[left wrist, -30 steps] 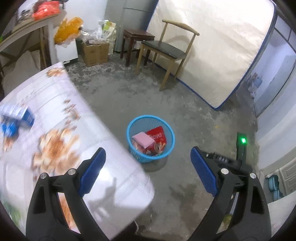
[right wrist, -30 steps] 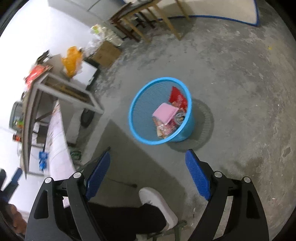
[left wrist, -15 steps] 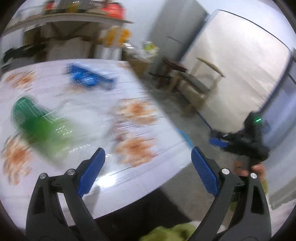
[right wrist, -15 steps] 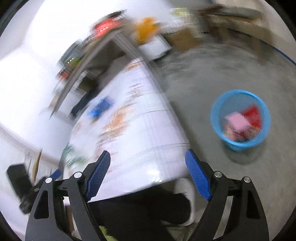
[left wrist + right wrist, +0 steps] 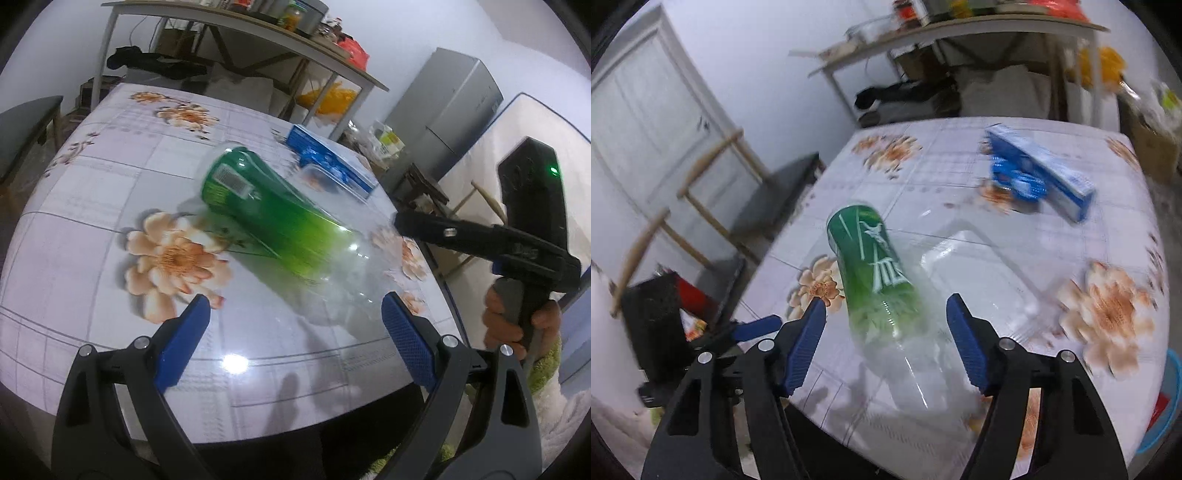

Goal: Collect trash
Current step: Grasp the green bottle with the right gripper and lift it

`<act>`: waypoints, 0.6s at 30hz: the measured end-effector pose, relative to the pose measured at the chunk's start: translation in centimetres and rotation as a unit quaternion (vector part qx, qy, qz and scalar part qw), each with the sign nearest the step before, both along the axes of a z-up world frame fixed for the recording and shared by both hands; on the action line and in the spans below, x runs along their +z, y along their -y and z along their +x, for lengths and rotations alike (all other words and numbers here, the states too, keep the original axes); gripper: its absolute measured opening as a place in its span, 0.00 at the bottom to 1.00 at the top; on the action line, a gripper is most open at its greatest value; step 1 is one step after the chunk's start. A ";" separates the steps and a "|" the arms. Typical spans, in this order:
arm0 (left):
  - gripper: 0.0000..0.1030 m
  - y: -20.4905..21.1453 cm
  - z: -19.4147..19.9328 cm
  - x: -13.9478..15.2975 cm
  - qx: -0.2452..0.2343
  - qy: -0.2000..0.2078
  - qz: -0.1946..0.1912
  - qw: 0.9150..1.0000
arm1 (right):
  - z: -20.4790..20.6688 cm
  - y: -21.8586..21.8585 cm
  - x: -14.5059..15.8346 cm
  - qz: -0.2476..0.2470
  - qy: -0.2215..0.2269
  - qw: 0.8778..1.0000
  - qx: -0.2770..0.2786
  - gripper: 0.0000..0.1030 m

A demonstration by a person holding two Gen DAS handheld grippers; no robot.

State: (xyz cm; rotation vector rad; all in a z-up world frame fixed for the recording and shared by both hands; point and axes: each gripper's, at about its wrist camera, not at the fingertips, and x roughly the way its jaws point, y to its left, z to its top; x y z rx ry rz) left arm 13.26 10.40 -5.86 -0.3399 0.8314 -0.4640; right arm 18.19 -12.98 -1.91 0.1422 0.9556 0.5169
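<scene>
- Floral-print table [image 5: 92, 177] [image 5: 960, 177] fills both views; grey fridge [image 5: 443, 114] and a cluttered shelf [image 5: 258, 33] behind.
- Plastic bottle [image 5: 273, 221] [image 5: 882, 291] with green label lies on its side mid-table, clear neck end toward the near edge.
- Clear plastic tray [image 5: 982, 277] just beside the bottle; blue box [image 5: 328, 162] [image 5: 1038, 173] farther back.
- Left gripper [image 5: 291, 339]: jaws wide, empty, low over the near edge, bottle's clear end between the pads' line.
- Right gripper [image 5: 886, 339]: jaws wide, straddling the bottle's clear end; contact with the pads cannot be told.
- Blue basket [image 5: 1167, 402] rim shows at the right wrist view's lower right, off the table.
</scene>
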 end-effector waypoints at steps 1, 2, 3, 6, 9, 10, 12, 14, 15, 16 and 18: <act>0.87 -0.3 0.1 -0.1 0.000 0.001 -0.001 1.000 | 0.4 -0.9 -0.4 -0.013 -0.003 1.000 0.006 0.63; 0.87 -0.8 0.2 -0.3 0.002 0.003 -0.001 1.000 | 0.5 -1.5 -0.7 -0.024 -0.008 1.000 0.010 0.63; 0.87 -1.1 0.4 -0.4 0.003 0.003 0.001 1.000 | 0.5 -2.1 -1.0 -0.032 -0.015 0.999 0.014 0.63; 0.87 -1.9 0.9 -0.9 0.007 0.005 0.003 1.000 | 0.4 -3.6 -1.6 -0.049 -0.023 0.998 0.022 0.63; 0.87 -3.0 0.9 -1.2 0.012 0.002 -0.006 1.000 | 0.1 -4.3 -2.0 -0.034 -0.046 0.997 0.042 0.63; 0.87 -3.1 1.0 -1.3 0.013 0.001 -0.008 1.000 | 0.1 -4.5 -2.2 -0.032 -0.053 0.997 0.045 0.63; 0.87 -3.5 1.4 -1.6 0.016 -0.001 -0.006 1.000 | 0.4 -4.8 -2.4 -0.041 -0.056 0.997 0.043 0.63; 0.87 -3.8 1.8 -2.0 0.019 -0.005 0.001 1.000 | 1.3 -5.4 -2.8 -0.036 -0.069 0.996 0.046 0.63; 0.87 -3.8 1.8 -2.1 0.019 -0.008 0.003 1.000 | 1.7 -5.7 -3.0 -0.037 -0.073 0.996 0.046 0.63; 0.87 -3.9 1.8 -2.2 0.020 -0.009 0.005 1.000 | 2.2 -6.3 -3.4 -0.033 -0.081 0.995 0.052 0.63; 0.87 -3.9 1.9 -2.4 0.020 -0.014 0.014 1.000 | 3.1 -6.9 -4.3 -0.022 -0.106 0.992 0.060 0.63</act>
